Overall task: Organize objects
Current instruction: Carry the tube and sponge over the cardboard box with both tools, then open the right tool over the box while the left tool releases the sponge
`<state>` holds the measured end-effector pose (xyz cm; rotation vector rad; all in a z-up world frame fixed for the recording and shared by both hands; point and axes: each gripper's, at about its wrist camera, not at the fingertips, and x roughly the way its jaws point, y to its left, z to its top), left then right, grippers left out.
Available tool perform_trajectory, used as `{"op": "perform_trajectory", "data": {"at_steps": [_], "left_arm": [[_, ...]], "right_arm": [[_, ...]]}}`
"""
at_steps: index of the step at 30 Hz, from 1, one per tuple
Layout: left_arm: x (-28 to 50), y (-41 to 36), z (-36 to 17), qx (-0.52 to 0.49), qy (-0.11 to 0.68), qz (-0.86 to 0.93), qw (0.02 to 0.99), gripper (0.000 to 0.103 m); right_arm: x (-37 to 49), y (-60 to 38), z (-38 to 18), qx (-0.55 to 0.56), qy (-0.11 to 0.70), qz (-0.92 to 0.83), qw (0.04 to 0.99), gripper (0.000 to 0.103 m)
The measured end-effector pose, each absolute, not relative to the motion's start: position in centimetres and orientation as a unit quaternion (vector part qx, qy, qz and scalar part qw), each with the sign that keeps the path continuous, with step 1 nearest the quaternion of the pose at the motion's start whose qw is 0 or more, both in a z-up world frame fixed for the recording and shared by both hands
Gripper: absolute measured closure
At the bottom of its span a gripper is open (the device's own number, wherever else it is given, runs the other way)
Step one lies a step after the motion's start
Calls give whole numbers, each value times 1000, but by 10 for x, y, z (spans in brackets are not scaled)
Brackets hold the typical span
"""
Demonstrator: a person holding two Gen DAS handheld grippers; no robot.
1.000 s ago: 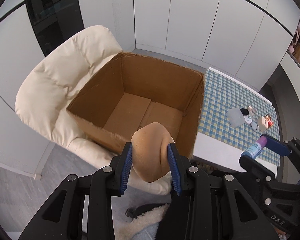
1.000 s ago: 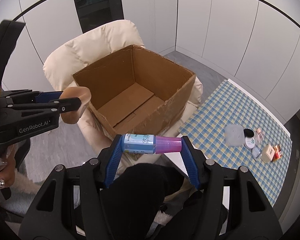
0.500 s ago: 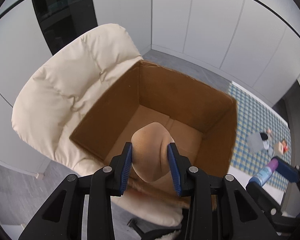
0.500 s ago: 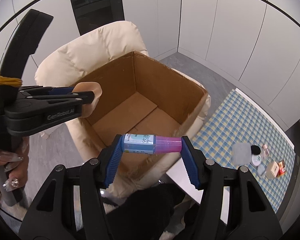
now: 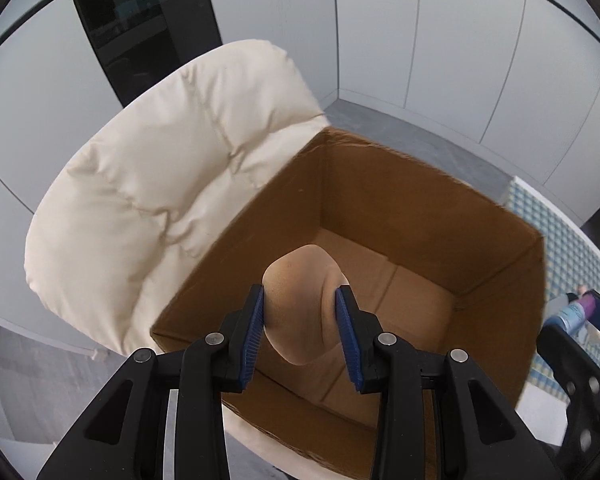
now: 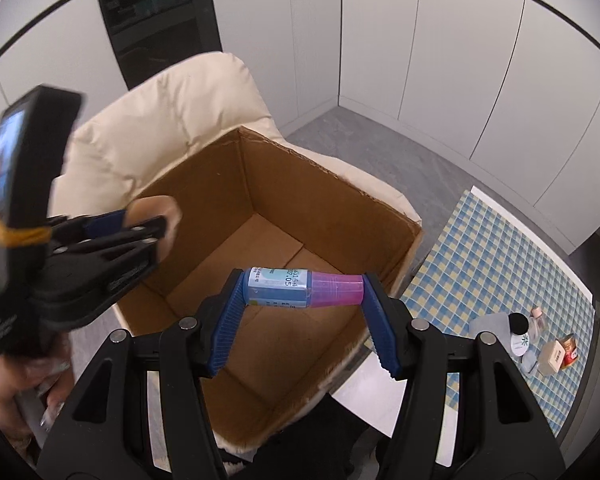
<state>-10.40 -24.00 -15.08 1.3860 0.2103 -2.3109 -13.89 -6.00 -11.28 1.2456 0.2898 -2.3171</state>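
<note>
An open cardboard box point(image 5: 496, 256) point(image 6: 328, 184) rests on a cream padded chair point(image 5: 160, 200) point(image 6: 172, 120); nothing lies on its floor. My left gripper point(image 5: 300, 320) point(image 6: 148, 220) hangs over the box's near edge, shut on a soft tan makeup sponge point(image 5: 304, 300) point(image 6: 168, 216) squeezed between its blue pads. My right gripper point(image 6: 304, 292) point(image 5: 580, 312) is above the box's near right corner, shut end to end on a small bottle point(image 6: 300, 286) point(image 5: 576, 314) with a blue label and a pink cap, held crosswise.
A table with a blue and yellow checked cloth point(image 6: 500, 256) point(image 5: 572, 248) stands right of the chair. Several small cosmetic items point(image 6: 536, 340) sit near its far end. White cabinet walls and a grey floor point(image 6: 380, 136) lie behind. A hand point(image 6: 4, 392) holds the left gripper.
Both grippers have moved forward over the box, each keeping its grip. The box now fills more of each view and the table has slid off to the right.
</note>
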Motion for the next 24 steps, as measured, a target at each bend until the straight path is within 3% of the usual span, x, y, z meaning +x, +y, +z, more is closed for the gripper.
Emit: {"op": "perform_trajectory", "data": {"at_steps": [8, 24], "left_arm": [[-105, -247, -165, 519, 90, -823, 211, 67], [-106, -242, -168, 529, 107, -819, 195, 65]], "right_arm": [[-161, -72, -149, 488, 99, -835, 231, 43], [-164, -72, -158, 496, 104, -832, 223, 43]]}}
